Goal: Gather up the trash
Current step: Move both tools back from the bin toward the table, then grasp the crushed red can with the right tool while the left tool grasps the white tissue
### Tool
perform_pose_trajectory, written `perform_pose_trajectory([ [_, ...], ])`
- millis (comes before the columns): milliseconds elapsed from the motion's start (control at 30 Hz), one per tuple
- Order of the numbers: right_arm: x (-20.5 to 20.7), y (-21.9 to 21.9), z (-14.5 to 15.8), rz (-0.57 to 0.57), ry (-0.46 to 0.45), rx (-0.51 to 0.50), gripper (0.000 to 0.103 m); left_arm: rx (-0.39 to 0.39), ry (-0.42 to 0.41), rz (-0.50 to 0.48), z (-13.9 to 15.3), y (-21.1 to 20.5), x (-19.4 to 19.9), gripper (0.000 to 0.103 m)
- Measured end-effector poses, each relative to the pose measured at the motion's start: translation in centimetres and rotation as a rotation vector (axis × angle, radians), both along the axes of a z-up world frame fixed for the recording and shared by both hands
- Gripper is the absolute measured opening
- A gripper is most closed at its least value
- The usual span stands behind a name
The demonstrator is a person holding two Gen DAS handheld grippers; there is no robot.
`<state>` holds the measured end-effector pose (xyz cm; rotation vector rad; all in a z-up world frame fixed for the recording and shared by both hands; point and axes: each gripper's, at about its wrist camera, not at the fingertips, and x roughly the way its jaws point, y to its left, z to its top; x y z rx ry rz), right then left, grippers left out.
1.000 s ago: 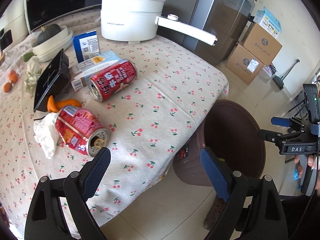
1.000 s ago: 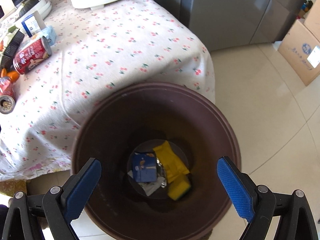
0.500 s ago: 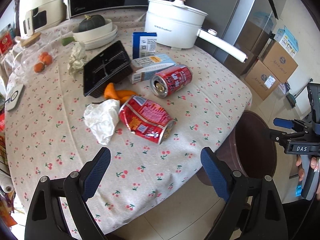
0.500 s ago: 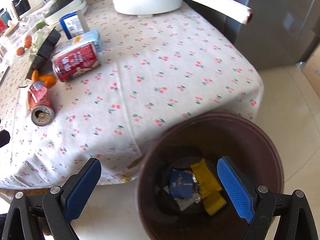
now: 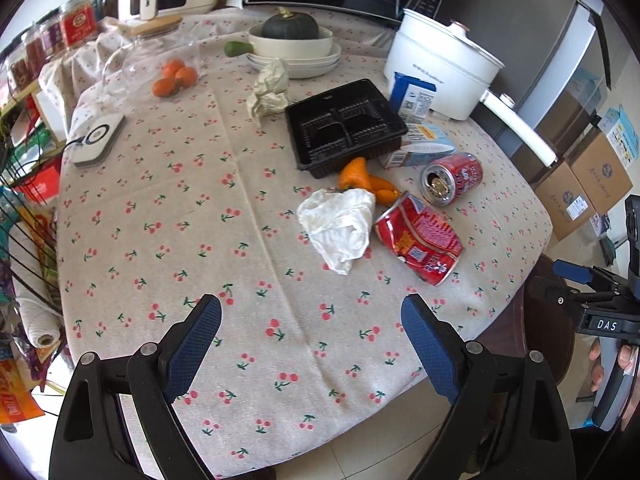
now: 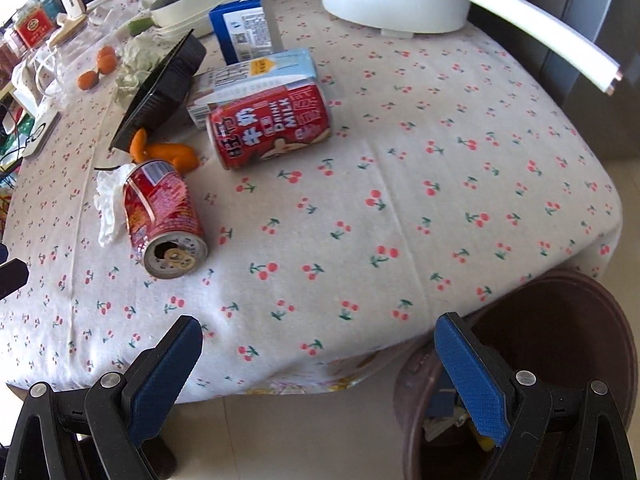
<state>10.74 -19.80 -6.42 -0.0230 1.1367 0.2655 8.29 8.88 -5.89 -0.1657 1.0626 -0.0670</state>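
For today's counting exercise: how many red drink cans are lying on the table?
2. One can lies beside the white tissue; the other can lies in front of the pale blue carton. More could be hidden behind other things.

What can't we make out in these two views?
- Bin contents: right wrist view, mostly blocked by the right gripper finger and the frame edge.
- Bin in left wrist view: only a sliver shows past the table edge.
- Black tray: right wrist view, seen edge-on, inside hidden.
- Carton print: left wrist view, partly behind the tray, too small.
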Motion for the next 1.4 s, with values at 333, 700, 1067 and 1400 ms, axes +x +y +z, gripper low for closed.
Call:
perform_pose_trajectory([
  [333,2.2,7.3,-1.1,0.116,0.005,0.021,0.097,0.038,0.027,0.054,-0.6,3.5,0.6,0.093],
  [700,4.5,12.9,-4.1,0.186,0.027,-0.033,0.097,0.033,0.057,0.103,-1.5,6.0,0.6,0.093],
  [1067,5.1,13.2,-5.0,0.189,0.051,-0.017,0.068,0.042,0.068,0.102,-1.9,5.7,1.1,0.093],
  [1400,4.0,10.1,-2.3,0.177,0.003,0.003,0.062,0.049,0.071,0.025,-3.1,2.6,2.8,0.093],
])
